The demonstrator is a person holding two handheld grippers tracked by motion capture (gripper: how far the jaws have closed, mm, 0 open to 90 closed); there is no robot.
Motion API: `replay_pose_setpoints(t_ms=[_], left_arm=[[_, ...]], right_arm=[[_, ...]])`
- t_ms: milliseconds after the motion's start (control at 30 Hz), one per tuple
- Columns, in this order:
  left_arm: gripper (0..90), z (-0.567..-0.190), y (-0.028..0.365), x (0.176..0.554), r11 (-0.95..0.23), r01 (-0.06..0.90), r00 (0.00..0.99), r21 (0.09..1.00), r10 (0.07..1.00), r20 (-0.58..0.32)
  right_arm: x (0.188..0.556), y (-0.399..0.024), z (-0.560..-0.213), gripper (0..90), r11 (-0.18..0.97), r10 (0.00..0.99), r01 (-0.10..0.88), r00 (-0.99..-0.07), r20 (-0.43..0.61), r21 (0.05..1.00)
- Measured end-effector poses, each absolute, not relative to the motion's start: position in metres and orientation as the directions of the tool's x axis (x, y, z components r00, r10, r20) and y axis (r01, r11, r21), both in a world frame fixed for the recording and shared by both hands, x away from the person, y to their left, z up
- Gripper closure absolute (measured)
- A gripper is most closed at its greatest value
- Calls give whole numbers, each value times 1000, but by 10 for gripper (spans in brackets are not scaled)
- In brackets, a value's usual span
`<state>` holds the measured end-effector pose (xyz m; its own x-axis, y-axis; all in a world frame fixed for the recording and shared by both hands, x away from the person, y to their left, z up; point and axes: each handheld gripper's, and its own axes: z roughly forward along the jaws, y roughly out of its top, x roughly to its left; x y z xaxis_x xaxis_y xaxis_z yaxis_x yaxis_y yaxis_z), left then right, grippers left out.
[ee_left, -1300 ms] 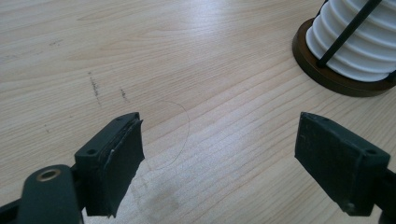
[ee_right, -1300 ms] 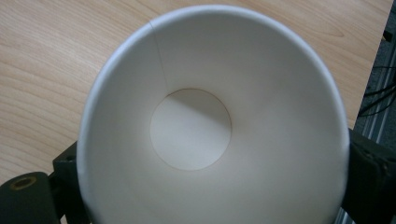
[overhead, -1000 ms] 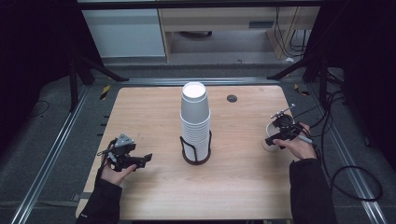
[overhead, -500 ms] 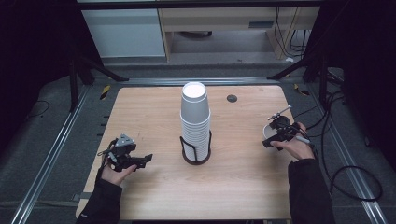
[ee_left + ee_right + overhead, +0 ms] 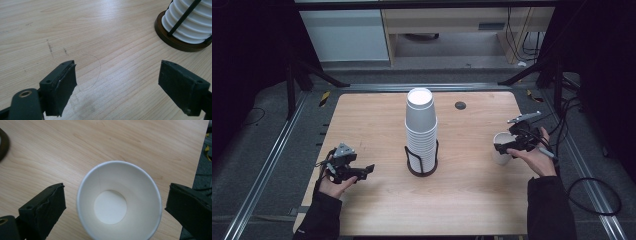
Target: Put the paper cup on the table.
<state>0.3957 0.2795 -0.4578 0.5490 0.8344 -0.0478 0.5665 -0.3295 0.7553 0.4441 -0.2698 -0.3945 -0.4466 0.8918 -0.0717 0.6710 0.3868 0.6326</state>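
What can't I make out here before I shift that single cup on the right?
- Single cup: its near rim is cut off by the bottom edge of the right gripper view; its outer wall is unseen from above.
- Single cup in the high view: the right tongs cover part of it.
- Cup stack: top cut off by the left gripper view's edge.
- Stack's cup count: rims too small in the high view.
- Left tongs: open, nothing between them.

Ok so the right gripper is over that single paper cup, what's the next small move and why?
Probably lower the right gripper a little and close on the paper cup. Its jaws stand open on either side of the upright cup's rim without touching it, so nothing grips it yet. The left gripper is open over bare table.
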Motion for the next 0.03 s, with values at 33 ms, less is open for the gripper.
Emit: replay_pose_setpoints(t_ms=[33], left_arm=[[139,-458,280,396,-325,568,544,756,838,-49]], right_arm=[[439,-270,-392,25,379,893,663,-445,-67,646]])
